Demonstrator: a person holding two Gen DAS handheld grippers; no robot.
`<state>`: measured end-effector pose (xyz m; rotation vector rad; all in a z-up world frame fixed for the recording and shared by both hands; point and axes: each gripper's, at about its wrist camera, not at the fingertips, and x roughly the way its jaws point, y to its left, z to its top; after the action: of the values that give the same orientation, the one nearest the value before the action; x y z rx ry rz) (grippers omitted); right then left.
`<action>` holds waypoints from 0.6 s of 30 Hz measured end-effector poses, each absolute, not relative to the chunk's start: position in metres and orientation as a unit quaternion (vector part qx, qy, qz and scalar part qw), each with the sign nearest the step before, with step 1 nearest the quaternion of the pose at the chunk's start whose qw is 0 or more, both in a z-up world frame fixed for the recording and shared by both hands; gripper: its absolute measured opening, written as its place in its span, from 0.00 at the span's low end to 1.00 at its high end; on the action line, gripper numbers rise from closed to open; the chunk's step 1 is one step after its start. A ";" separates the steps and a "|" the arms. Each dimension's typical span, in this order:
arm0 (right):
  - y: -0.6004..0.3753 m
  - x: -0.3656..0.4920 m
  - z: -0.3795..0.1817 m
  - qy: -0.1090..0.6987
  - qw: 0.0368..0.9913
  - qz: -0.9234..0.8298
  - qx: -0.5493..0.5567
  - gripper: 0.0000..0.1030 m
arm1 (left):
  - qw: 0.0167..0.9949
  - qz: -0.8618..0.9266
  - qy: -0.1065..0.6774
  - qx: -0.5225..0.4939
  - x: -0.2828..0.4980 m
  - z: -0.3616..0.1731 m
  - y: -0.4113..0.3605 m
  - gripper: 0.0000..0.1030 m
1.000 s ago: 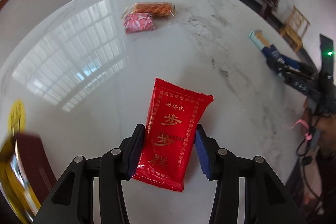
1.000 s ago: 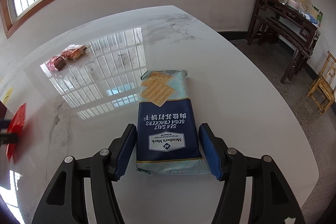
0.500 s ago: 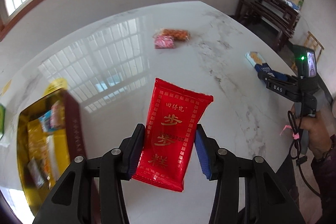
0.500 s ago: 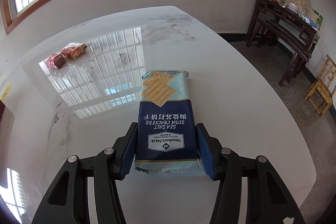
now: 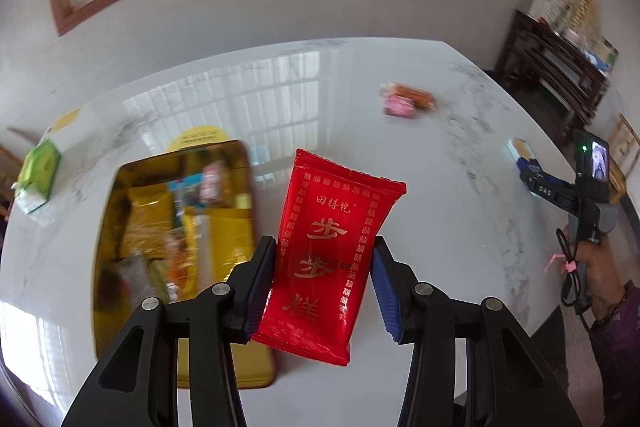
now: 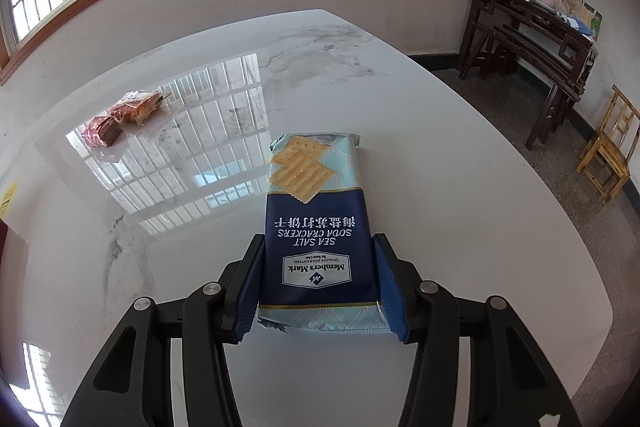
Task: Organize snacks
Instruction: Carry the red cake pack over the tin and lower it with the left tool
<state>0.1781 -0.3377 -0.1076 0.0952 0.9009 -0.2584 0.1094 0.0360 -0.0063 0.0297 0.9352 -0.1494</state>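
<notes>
The left tongs [image 5: 323, 279] clench a red snack packet [image 5: 328, 251], lifted off the tabletop [image 5: 440, 207] just right of the open gold tin [image 5: 120, 227], the packet's long axis along the fingers. Well right of the tin, the right tongs [image 6: 318, 279] grip the cracker pack [image 6: 318, 227], lying lengthwise on the tabletop.

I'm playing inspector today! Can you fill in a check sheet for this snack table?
Surface: white marble table, glossy, window reflections.
Job's things: red snack packet; soda crackers pack; open gold tin holding snacks; two small wrapped snacks.
Clutter: green-and-white box.
Grippers: left gripper shut on red snack packet; right gripper clamps soda crackers pack.
Cables: black cable at the person's hand.
Surroundings: arched window, dark wooden sideboard, wooden chair.
</notes>
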 end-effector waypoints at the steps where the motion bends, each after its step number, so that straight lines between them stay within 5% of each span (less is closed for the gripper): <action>1: -0.337 0.178 -0.108 0.434 0.891 -0.125 0.044 0.47 | 0.892 -0.064 0.448 0.013 0.108 -0.006 0.043 0.47; 18: -0.334 0.180 -0.107 0.436 0.890 -0.129 0.035 0.46 | 0.895 0.026 0.444 -0.023 0.094 -0.027 0.135 0.47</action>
<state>0.1796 -0.3340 -0.1071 0.0729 0.9058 -0.2684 0.0942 0.1355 -0.0268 -0.0477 0.9202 0.0544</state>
